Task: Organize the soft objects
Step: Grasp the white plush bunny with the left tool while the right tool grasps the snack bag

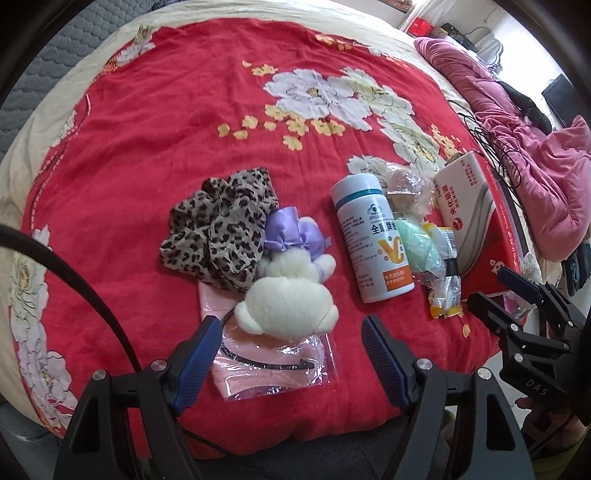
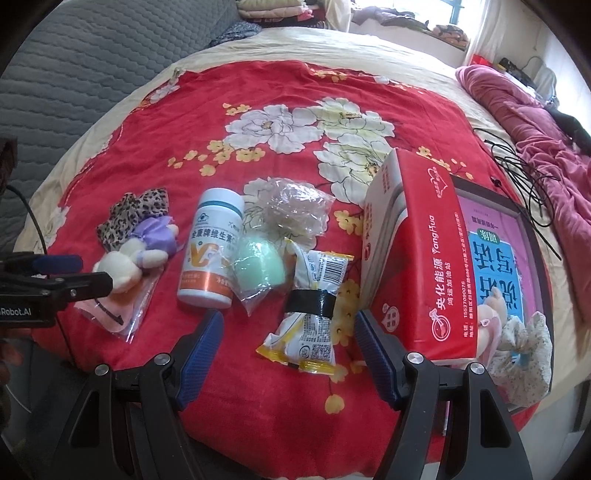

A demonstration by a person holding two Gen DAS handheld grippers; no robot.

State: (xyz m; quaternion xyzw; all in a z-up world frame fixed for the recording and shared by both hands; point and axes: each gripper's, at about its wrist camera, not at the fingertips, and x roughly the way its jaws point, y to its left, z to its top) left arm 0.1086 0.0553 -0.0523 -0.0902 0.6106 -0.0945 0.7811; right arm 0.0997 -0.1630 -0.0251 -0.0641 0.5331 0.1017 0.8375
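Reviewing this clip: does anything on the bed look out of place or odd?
Two things: a hard white vitamin bottle lies on its side among the soft items on the red blanket, and the yellow snack packet is cinched round its middle with black tape.

A home bedroom: a red plush bedspread with large white flowers (image 1: 147, 166) covers a bed, a rumpled pink quilt (image 1: 535, 173) lies at its far right, and folded clothes (image 2: 280, 11) pile beside a bright far window (image 2: 417, 7).
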